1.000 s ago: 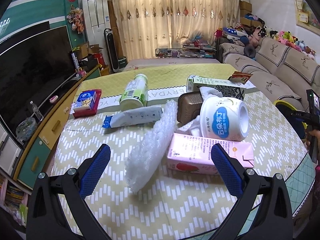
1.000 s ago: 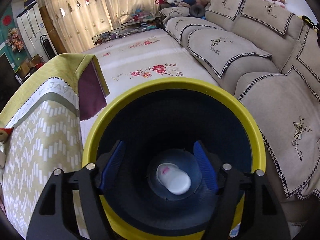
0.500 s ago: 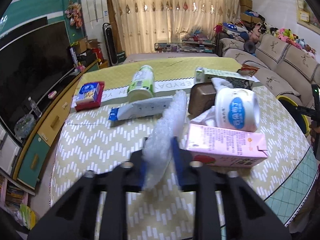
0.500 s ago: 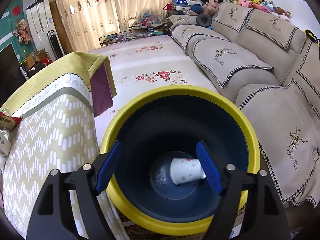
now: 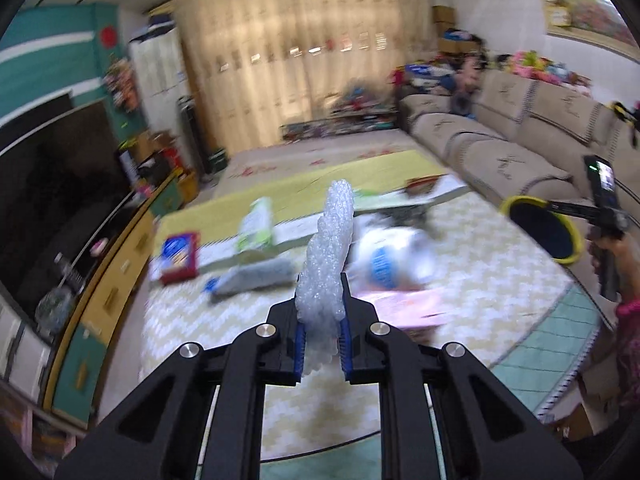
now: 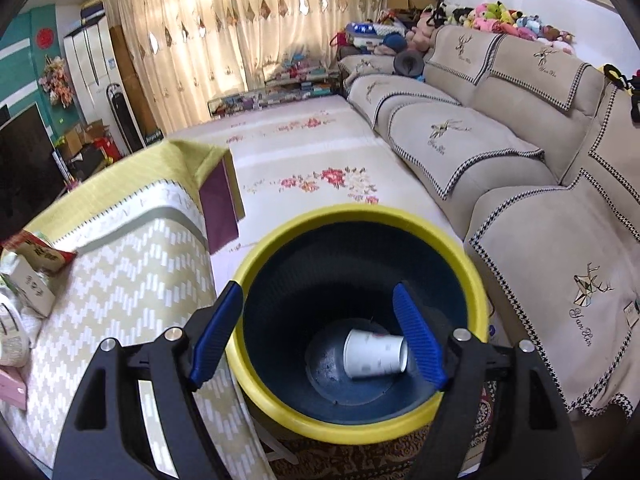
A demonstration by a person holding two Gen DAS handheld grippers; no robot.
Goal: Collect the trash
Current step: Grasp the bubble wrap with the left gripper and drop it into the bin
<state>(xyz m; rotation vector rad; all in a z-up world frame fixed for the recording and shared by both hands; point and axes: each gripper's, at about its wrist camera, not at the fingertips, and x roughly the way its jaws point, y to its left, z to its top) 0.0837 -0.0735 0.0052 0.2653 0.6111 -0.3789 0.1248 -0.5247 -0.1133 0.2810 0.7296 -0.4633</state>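
Note:
My left gripper (image 5: 322, 320) is shut on a roll of white bubble wrap (image 5: 328, 256) and holds it lifted above the table. Below it, blurred, lie a pink carton (image 5: 404, 306), a white pudding cup (image 5: 390, 260), a green bottle (image 5: 256, 226) and a grey wrapper (image 5: 252, 280). The yellow-rimmed bin (image 5: 542, 232) stands past the table's right edge. In the right wrist view my right gripper (image 6: 318, 332) is open and empty above the bin (image 6: 360, 432), where a white paper cup (image 6: 374, 354) lies on its side.
A red-and-blue packet (image 5: 178, 256) lies at the table's left. A TV and low cabinet (image 5: 60, 200) run along the left. A beige sofa (image 6: 520, 168) stands right of the bin. The table's edge with its patterned cloth (image 6: 120, 280) is left of the bin.
My left gripper closed on the bubble wrap and lifted it off the table. My right gripper rose and drew back from the bin; the paper cup dropped and settled on its side.

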